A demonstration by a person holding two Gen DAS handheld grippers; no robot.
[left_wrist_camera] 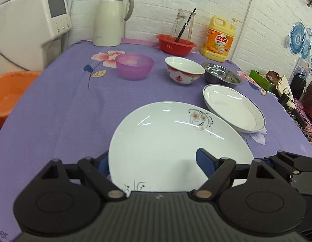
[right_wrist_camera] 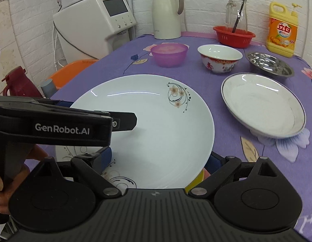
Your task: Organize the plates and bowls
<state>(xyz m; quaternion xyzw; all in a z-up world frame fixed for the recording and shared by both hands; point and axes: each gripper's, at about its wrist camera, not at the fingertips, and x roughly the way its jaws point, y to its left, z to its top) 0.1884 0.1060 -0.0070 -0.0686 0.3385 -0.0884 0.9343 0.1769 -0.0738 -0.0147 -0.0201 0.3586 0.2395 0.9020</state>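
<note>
On the purple cloth (right_wrist_camera: 226,151) I count two plates and three bowls; my left gripper (right_wrist_camera: 123,119) pinches the flowered plate (right_wrist_camera: 156,125), my right gripper (right_wrist_camera: 158,159) spread around it.

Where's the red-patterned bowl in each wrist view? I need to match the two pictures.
Left wrist: red-patterned bowl sits upper centre-right, between the purple bowl and the steel dish.
Right wrist: bowl sits upper right of centre, with the same neighbours.
Shared landmark: the yellow detergent bottle stands behind it, to the right.
</note>
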